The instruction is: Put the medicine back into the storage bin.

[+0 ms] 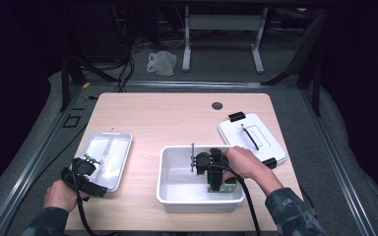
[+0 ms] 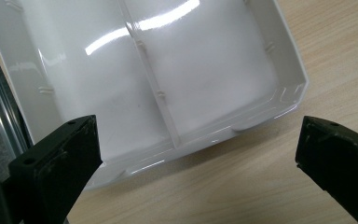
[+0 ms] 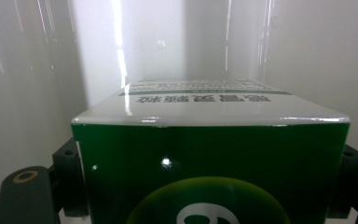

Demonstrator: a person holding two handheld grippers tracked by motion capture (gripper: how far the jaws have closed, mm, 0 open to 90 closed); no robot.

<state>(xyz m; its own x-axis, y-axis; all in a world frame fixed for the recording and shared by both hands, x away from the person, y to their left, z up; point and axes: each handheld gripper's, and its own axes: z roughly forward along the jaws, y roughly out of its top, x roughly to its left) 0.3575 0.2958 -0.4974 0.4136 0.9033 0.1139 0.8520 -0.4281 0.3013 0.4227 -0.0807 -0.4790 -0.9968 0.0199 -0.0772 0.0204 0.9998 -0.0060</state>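
Two claws work around the white bin (image 1: pixel 177 196): the right claw (image 1: pixel 217 183) inside it pinches a green box (image 3: pixel 209 172), whose printed top appears in the right gripper view. Left of the bin, the left claw (image 2: pixel 198 154) hangs spread beside the divided tray (image 2: pixel 242 70) on the desk (image 1: pixel 167 118).

We see a light wooden table (image 1: pixel 167 120) with a small round hole (image 1: pixel 217 105) near its far edge. Directly on it lie three white things. A shallow divided tray (image 1: pixel 109 147) sits at the left, close to the table's edge. A deep white bin (image 1: pixel 170 189) stands near the front, about the middle. A flat lid (image 1: pixel 236 132) with black clips lies at the right, just beside the bin.
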